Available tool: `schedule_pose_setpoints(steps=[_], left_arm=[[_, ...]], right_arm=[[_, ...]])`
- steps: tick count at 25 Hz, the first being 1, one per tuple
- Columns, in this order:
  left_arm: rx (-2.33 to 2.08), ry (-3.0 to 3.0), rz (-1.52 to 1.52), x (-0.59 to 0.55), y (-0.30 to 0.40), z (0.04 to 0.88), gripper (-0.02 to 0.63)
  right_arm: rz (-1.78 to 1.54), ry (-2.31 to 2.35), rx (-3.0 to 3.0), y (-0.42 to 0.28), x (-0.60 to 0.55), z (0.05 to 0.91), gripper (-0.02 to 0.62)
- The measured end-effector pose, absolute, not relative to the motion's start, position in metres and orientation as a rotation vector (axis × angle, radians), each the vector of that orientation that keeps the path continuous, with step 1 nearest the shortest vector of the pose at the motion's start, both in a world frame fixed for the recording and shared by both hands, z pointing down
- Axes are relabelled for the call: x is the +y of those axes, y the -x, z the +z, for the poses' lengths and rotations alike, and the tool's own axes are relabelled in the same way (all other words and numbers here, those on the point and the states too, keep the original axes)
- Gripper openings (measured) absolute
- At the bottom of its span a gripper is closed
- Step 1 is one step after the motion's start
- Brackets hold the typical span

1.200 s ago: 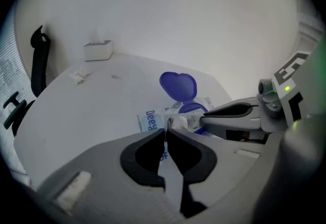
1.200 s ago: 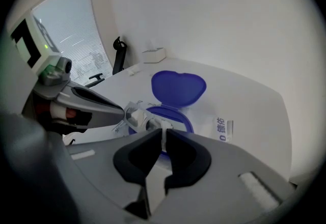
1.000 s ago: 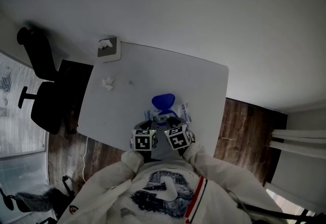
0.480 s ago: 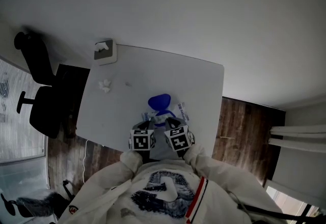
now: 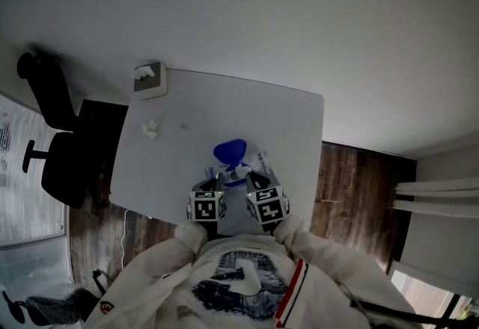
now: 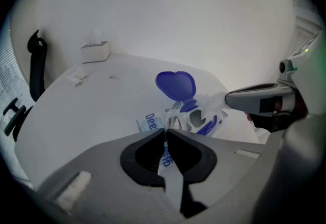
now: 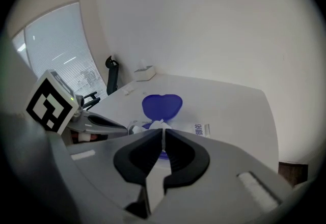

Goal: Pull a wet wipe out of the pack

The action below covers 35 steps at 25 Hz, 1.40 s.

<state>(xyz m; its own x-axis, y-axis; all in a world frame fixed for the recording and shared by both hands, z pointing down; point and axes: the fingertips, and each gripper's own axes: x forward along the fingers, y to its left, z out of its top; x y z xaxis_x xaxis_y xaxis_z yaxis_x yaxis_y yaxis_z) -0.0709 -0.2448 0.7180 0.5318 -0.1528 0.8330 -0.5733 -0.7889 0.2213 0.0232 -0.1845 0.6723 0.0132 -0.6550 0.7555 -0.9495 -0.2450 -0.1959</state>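
Observation:
The wet wipe pack [image 6: 201, 122] lies near the table's front edge with its blue lid [image 6: 175, 84] flipped open and standing up behind the opening. My left gripper [image 6: 166, 131] is shut on the pack's near edge, pinning it down. My right gripper [image 7: 163, 131] is shut on a white wet wipe [image 7: 159, 124] that sticks up out of the opening in front of the blue lid [image 7: 162, 106]. In the left gripper view the wet wipe [image 6: 215, 101] stretches from the opening to the right gripper's fingertips [image 6: 237, 100]. In the head view both grippers [image 5: 217, 182] [image 5: 251, 179] meet over the pack [image 5: 258, 161].
A tissue box [image 5: 150, 79] stands at the white table's [image 5: 292, 125] far left corner, with a crumpled tissue [image 5: 151, 128] near it. A black office chair [image 5: 56, 163] stands left of the table. Wooden floor [image 5: 352, 185] shows to the right.
My right gripper has lifted slightly and rolled, drawing the wipe up from the opening. The left gripper has stayed where it was on the pack.

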Motion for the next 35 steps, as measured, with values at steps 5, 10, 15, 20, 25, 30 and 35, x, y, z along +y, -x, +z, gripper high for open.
schedule_pose_setpoints(steps=[5,10,15,20,25,30,35], left_arm=[[-0.575,-2.308,1.186,-0.246,0.069,0.718,0.025],[-0.553,-2.327,1.188,-0.248,0.068,0.718,0.025],[-0.516,-2.335,1.182,-0.245,0.067,0.715,0.025],[-0.473,-2.335,1.114,-0.243,0.066,0.71,0.025],[-0.386,-2.352,1.101,-0.235,0.063,0.706,0.028],[-0.293,-2.392,1.098,-0.222,0.061,0.696,0.057],[-0.211,-2.44,1.066,-0.211,0.061,0.678,0.084]], right_arm=[[1.081,-1.977,-1.632,-0.031,-0.181,0.661,0.02],[1.075,-2.04,-1.62,-0.037,-0.179,0.645,0.02],[1.103,-2.136,-1.609,-0.047,-0.175,0.623,0.02],[1.075,-2.199,-1.582,-0.058,-0.166,0.607,0.021],[1.077,-2.24,-1.551,-0.063,-0.159,0.605,0.02],[1.075,-2.255,-1.549,-0.058,-0.157,0.603,0.021],[1.035,-2.277,-1.556,-0.055,-0.159,0.596,0.02]])
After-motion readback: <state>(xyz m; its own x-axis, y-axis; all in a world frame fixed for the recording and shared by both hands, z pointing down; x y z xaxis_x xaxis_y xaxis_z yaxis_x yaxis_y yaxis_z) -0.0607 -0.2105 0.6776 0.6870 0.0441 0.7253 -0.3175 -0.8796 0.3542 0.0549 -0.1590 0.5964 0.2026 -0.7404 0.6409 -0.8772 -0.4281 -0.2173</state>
